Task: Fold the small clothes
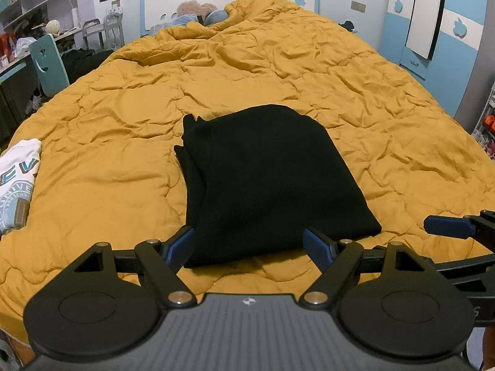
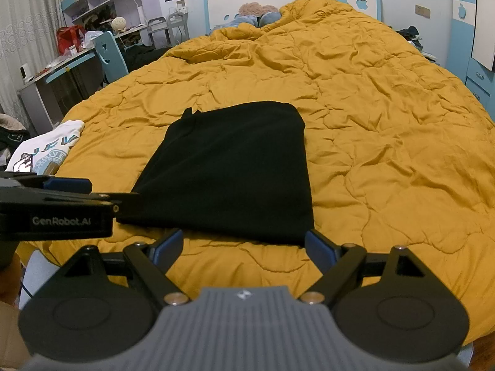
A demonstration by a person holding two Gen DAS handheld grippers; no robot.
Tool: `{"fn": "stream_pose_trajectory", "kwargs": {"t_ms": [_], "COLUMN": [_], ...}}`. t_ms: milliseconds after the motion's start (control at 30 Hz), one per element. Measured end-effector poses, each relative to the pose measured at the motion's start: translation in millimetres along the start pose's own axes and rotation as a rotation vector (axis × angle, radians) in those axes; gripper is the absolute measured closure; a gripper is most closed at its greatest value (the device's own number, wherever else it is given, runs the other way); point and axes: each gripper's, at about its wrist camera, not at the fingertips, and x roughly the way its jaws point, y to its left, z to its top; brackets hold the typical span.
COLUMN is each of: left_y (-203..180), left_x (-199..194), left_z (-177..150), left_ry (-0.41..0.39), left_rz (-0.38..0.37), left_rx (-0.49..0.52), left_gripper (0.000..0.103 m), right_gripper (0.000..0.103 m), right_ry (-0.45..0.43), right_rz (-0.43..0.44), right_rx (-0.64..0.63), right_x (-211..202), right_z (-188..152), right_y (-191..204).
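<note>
A black garment (image 1: 266, 182) lies flat on the mustard quilt (image 1: 386, 130), near the foot of the bed and roughly centred across it. It looks already doubled over: its right and far edges run clean and straight, while on the left side a layered edge and a small corner poke out, which suggests folded cloth stacked on itself rather than a single sheet. Laid this way, close to the bed's near edge, it sits within easy reach of both tools.

The left gripper (image 1: 249, 247) hovers low over the near hem with its jaws spread wide; the blue pads (image 1: 181, 245) straddle the garment's near-left part without pinching anything. The right gripper (image 2: 244, 245) is likewise spread and empty, held just short of the near edge, its right pad close to the garment's near-right corner. Each tool shows in the other's view at the side, so the two sit side by side, near the two near corners. That stance probably sets up a paired grab of the hem, to carry it away toward the far edge for another fold, or else marks a release after one.

A white printed shirt (image 2: 46, 151) rests at the quilt's left edge, well apart from the black garment; whether it is done or waiting cannot be told. Pillows (image 2: 260, 15) sit against the headboard, clear of the work.
</note>
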Motion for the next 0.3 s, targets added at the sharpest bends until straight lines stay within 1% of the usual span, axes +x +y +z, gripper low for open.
{"fn": "stream_pose_trajectory", "kwargs": {"t_ms": [300], "left_y": [-3.9], "left_x": [-1.1], "left_z": [-1.0], "left_ry": [-0.015], "left_rz": [0.016], "left_rx": [0.008], "left_gripper": [0.008], "right_gripper": [0.021], "right_ry": [0.000], "right_rz": [0.000], "right_rx": [0.001], "right_x": [0.2], "right_z": [0.0], "right_y": [-0.1]}}
